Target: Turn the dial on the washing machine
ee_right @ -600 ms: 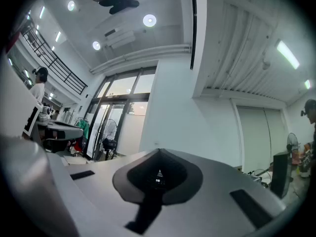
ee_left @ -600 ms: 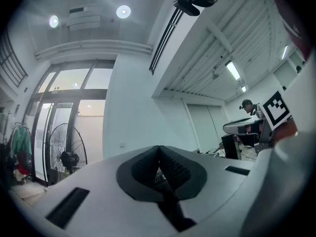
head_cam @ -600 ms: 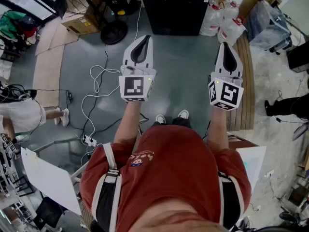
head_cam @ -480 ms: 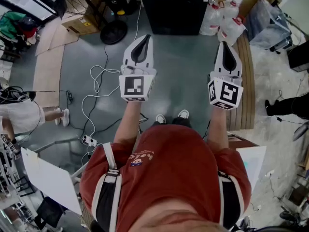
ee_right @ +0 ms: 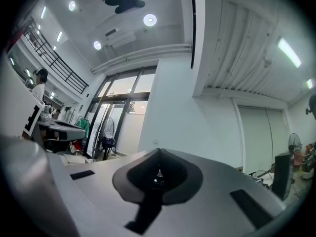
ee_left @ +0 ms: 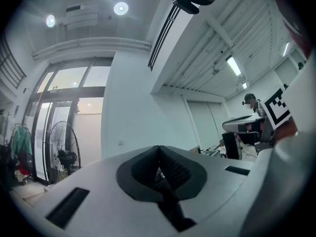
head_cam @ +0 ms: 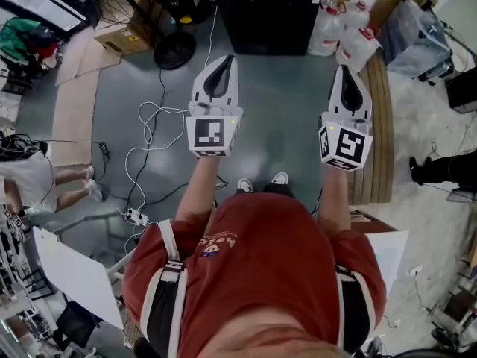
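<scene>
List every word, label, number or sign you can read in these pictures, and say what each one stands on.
No text here can be read.
On the washing machine: small lit marks on the top panel, too small to read.
On the red shirt: a chest print, too small to read.
On the left gripper and the right gripper: the cubes carry black-and-white square patterns only, with no letters or digits.

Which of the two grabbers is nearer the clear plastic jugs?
The right gripper, pointing towards the clear plastic jugs; the left gripper is farther off, by the white cable.
</scene>
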Demonstrator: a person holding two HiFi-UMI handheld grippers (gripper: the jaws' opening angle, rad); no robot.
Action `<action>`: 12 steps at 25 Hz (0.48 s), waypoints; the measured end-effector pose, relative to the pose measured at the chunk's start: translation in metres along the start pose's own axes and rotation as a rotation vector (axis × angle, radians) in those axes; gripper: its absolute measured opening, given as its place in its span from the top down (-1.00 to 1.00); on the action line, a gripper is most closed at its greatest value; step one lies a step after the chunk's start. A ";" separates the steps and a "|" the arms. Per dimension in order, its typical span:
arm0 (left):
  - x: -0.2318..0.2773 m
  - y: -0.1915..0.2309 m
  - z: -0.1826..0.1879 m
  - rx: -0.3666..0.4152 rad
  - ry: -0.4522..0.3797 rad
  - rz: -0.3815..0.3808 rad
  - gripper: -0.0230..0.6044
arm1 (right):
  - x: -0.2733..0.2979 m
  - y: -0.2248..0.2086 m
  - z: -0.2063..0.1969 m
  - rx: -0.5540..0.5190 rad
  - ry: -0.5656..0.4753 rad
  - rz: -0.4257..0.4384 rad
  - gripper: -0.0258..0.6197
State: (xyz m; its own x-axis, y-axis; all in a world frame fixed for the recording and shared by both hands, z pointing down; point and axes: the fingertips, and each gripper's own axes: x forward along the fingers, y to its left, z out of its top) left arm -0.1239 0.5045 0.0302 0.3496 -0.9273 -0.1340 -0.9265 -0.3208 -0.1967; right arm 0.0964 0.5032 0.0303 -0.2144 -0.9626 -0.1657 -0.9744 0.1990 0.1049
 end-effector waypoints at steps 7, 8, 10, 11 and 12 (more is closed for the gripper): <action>0.034 -0.028 -0.001 0.011 -0.007 0.014 0.88 | 0.014 -0.038 -0.010 -0.004 -0.009 0.013 0.90; 0.040 -0.032 0.000 0.016 -0.010 0.017 0.87 | 0.017 -0.045 -0.011 -0.005 -0.010 0.015 0.90; 0.051 -0.042 0.002 0.024 -0.011 0.024 0.87 | 0.021 -0.058 -0.014 -0.008 -0.012 0.021 0.90; 0.056 -0.046 0.002 0.026 -0.009 0.029 0.87 | 0.024 -0.064 -0.015 -0.009 -0.012 0.027 0.90; 0.060 -0.050 0.002 0.023 -0.005 0.035 0.88 | 0.026 -0.069 -0.016 -0.008 -0.012 0.034 0.90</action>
State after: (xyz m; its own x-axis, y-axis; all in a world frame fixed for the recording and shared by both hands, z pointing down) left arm -0.0562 0.4654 0.0305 0.3179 -0.9369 -0.1455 -0.9347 -0.2839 -0.2140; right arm 0.1595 0.4613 0.0347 -0.2480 -0.9531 -0.1738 -0.9660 0.2297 0.1186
